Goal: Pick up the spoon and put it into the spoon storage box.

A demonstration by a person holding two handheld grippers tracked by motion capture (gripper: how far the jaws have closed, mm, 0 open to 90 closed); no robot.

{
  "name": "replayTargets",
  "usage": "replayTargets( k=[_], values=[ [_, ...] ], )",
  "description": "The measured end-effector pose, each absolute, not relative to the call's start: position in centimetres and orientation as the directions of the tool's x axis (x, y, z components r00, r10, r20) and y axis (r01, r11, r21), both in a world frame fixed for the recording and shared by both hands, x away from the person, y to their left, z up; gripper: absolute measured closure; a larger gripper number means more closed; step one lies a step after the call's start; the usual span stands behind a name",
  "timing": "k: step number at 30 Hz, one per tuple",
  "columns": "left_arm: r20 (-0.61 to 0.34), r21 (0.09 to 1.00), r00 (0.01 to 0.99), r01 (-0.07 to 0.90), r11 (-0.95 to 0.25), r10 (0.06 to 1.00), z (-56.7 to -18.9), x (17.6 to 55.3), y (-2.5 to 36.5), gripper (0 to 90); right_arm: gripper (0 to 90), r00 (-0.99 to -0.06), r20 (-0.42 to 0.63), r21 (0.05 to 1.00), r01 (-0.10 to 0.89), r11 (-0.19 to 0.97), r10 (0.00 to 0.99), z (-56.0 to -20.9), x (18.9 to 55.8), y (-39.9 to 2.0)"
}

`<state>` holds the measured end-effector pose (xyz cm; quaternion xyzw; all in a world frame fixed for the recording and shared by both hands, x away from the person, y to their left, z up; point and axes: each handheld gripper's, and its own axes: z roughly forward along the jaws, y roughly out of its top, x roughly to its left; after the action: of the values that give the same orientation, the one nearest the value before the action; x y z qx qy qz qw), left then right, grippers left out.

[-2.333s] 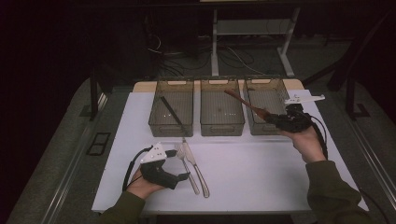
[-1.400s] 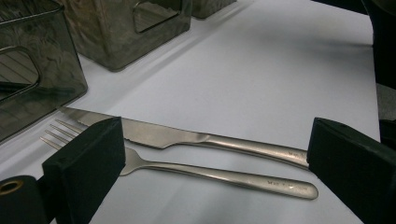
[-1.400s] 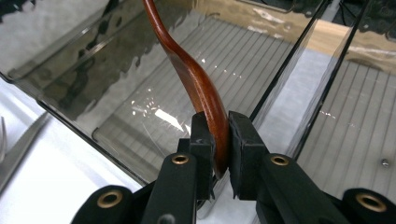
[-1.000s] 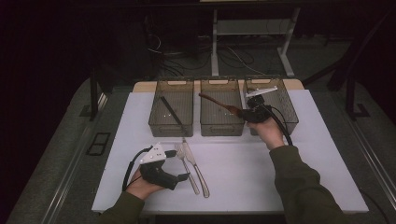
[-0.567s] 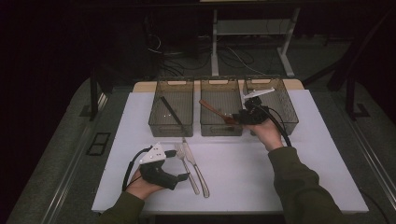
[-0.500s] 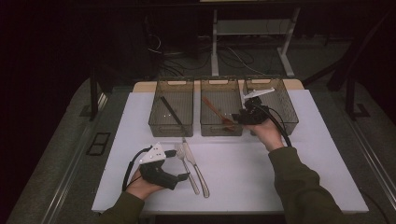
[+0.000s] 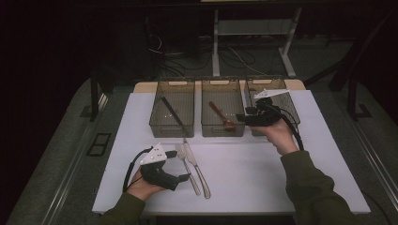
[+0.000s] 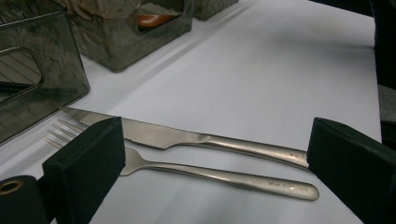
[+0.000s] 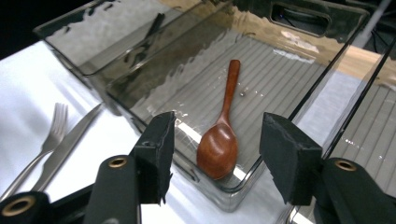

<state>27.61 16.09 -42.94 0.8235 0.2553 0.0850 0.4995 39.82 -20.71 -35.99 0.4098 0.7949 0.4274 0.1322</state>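
A brown wooden spoon (image 7: 220, 116) lies loose on the floor of the middle clear bin (image 7: 222, 134), bowl toward me. My right gripper (image 7: 241, 117) hovers over that bin's near right corner. Its jaws have just been opening and stand open with nothing held. In the right gripper view the spoon (image 9: 219, 144) lies below the right gripper (image 9: 223, 142). My left gripper (image 7: 187, 177) rests open on the white table at the front left. A steel fork (image 8: 210, 175) and knife (image 8: 187, 137) lie side by side just past its jaws, untouched.
The left bin (image 7: 172, 132) holds a black stick-like utensil (image 7: 172, 111). The right bin (image 7: 292, 102) stands behind my right hand. The fork (image 7: 187, 168) and knife (image 7: 198, 169) lie in front of the left bin. White table stretches bare at front right.
My right gripper brought the wooden spoon leftward over the middle bin, opened and let it go. The spoon now lies in the bin. The left gripper, fork and knife have not moved.
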Motion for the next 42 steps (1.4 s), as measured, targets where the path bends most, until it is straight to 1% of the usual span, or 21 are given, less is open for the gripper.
replayTargets(
  k=[2,11,23,28,34,42],
  values=[
    [-0.115,0.866,0.855,0.336,-0.37,0.506,-42.9,27.6,16.1,3.3,42.0,-0.644,0.136,0.797,0.522,0.303,0.753,-35.8,39.4,-21.0],
    [-0.112,0.865,0.853,0.336,-0.372,0.509,-42.9,27.6,16.1,3.3,39.0,-0.695,0.139,0.827,0.473,0.302,0.706,-35.4,37.1,-22.0],
    [-0.113,0.862,0.852,0.34,-0.376,0.512,-43.0,27.6,16.1,3.4,34.4,-0.731,0.166,0.85,0.447,0.28,0.662,-36.9,33.7,-24.3],
    [-0.114,0.863,0.851,0.34,-0.373,0.513,-43.0,27.5,16.0,3.5,31.6,-0.725,0.143,0.839,0.45,0.306,0.673,-38.2,32.7,-25.0],
    [-0.111,0.862,0.851,0.339,-0.376,0.513,-42.9,27.5,16.1,3.5,28.5,-0.714,0.15,0.836,0.461,0.297,0.684,-39.5,31.6,-26.0],
    [-0.111,0.862,0.85,0.34,-0.375,0.514,-42.9,27.5,16.2,3.5,24.8,-0.708,0.138,0.853,0.441,0.28,0.693,-40.4,30.0,-27.1]
  ],
)
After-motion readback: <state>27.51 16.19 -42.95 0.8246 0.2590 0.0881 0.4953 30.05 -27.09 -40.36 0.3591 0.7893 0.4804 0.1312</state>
